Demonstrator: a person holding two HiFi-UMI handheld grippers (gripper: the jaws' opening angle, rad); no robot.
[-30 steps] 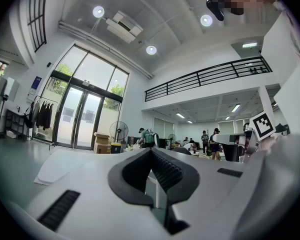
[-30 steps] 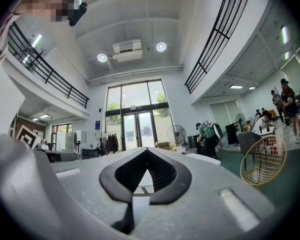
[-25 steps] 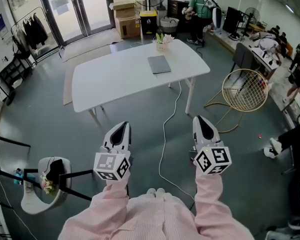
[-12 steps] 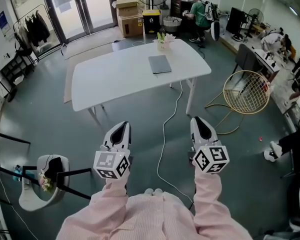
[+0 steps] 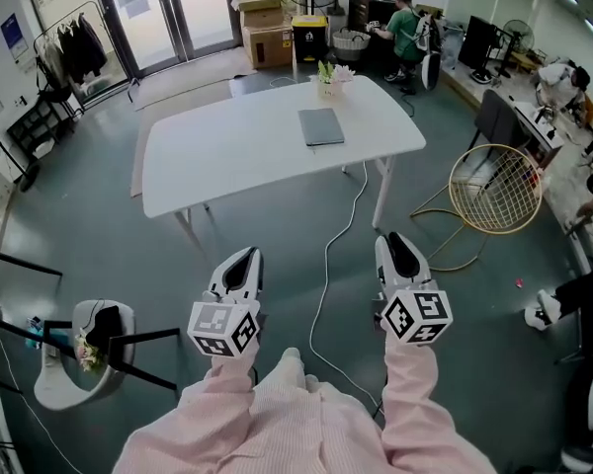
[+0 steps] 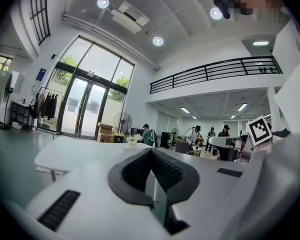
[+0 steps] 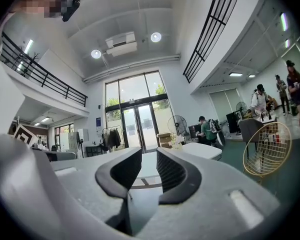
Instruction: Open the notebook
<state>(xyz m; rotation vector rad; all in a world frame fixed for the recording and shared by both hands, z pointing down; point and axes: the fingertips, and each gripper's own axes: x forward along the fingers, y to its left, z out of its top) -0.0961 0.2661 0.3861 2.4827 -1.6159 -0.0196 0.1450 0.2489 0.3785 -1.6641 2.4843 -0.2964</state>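
A closed grey notebook lies flat on the right half of the white table, near a small vase of flowers. Both grippers hang over the floor well short of the table, pointing level toward it. My left gripper is shut and empty; in the left gripper view its tips meet. My right gripper has its jaws opening; the right gripper view shows a clear gap at the gripper with nothing in it. The notebook cannot be made out in either gripper view.
A white cable runs across the floor from the table toward my feet. A gold wire chair stands right of the table, and a black chair with a white seat sits at lower left. Boxes, a fan and people at desks fill the back.
The view has shifted a little toward the table, which now sits slightly lower and larger. Both grippers have sunk a touch in the picture. One foot now shows forward between the arms.
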